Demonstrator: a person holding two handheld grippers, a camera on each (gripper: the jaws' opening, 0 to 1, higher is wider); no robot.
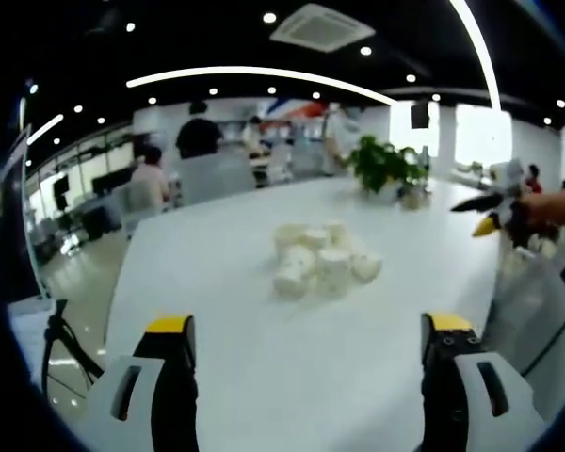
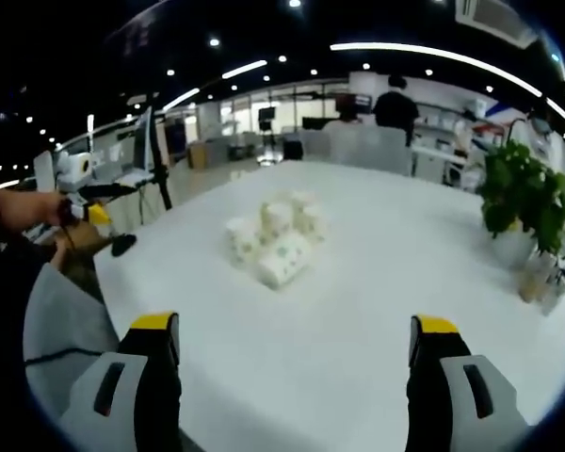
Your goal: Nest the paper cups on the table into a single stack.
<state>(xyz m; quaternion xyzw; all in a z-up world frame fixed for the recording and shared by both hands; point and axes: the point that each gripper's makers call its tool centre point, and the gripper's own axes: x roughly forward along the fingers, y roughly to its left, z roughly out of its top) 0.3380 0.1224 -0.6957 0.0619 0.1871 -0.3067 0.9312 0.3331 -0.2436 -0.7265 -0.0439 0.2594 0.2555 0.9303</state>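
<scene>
At far table edge a potted plant point(image 1: 384, 166) w/ small jars beside it, well apart from the cups; people stand beyond. Paper cups point(image 1: 322, 259) sit mid white table point(image 1: 226, 282), loose cluster, white w/ faint print, some upright, some tipped. Left gripper point(image 1: 311, 353) & right gripper point(image 2: 297, 353) jaws wide apart, nothing held, near edge.

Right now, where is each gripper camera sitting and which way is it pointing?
Left gripper view: rides on the left gripper, jaws apart, looking across the white table at the cluster of paper cups; the right gripper and a hand enter at right.
Right gripper view: rides on the right gripper, jaws apart, facing the same paper cups; the left gripper and a hand enter at left.
Shared: the table, the cups, the potted plant.
</scene>
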